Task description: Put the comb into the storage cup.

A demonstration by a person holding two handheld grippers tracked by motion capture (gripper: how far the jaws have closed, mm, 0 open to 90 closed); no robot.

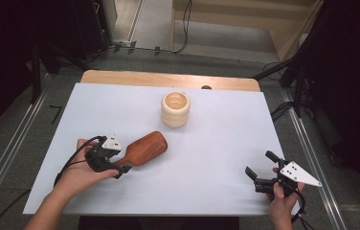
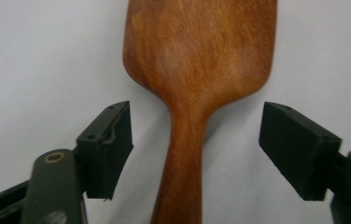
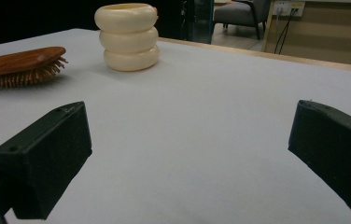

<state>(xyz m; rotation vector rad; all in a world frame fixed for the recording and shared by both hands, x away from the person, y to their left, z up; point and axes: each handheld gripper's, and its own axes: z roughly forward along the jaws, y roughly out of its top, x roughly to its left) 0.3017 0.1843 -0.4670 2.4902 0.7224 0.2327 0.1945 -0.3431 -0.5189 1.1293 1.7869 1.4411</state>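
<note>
hairbrush [image 1: 143, 149] lies on the white table cover [image 1: 216, 158], left of centre, wooden back up, handle toward you. high view: your left gripper [image 1: 115, 165] sits at the handle end, your left hand [image 1: 80, 175] wrapped round its body. cream ribbed cup [image 1: 175, 109] stands upright further back, well apart from the brush. your right gripper [image 1: 259, 167] rests near the front right edge, jaws spread, nothing between them, far from both objects.

left gripper view: handle of the hairbrush [image 2: 183, 154] runs up between the two black jaws, which stand wide apart, a clear gap each side, no contact. handle sits a bit nearer the left jaw, so closing may push it sideways before both pads bite. the wood looks smooth and tapers, so a grip this close to the neck could let it slide or swing head-down when lifted, since the head is the heavier end.

right gripper view: jaws wide, bare table cover [image 3: 201, 116] between them. hairbrush [image 3: 22, 65] at far left, bristles down, with the cup [image 3: 127, 37] beside it further back. my guess is the brush goes into the cup; a tilted carry could clip the rim and tip it, as the cup looks light and nothing is steadying it.
</note>
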